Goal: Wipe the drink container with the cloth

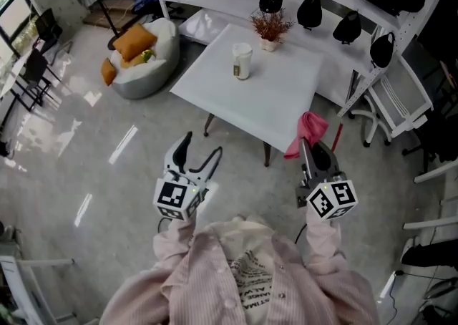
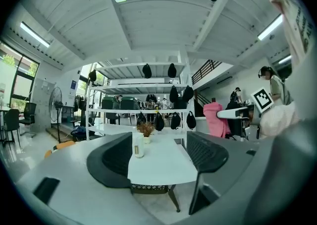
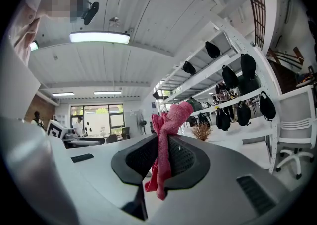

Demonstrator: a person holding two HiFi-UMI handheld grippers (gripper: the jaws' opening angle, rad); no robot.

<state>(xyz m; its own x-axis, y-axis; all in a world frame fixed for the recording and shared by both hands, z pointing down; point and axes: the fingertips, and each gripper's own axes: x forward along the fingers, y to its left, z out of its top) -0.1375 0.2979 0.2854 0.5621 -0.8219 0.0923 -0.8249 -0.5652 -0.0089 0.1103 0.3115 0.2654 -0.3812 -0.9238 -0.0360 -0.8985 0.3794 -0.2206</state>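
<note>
Cloth (image 3: 173, 116) between right claw (image 3: 162, 155) jaws

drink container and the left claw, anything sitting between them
Nothing stands there: in the head view only bare white table and grey floor lie between the drink container and the open left claw.

From where I stand, the person holds both grippers out in front, side by side and well apart, each pointing level and forward. The left gripper (image 1: 202, 146) has its jaws spread wide with nothing between them. The right gripper (image 1: 312, 150) has its jaws clamped on a pink cloth (image 1: 309, 130), which bunches above the tips and hangs below. Pale striped sleeves (image 1: 187, 245) run down to the marker cubes (image 1: 177, 198).
</note>
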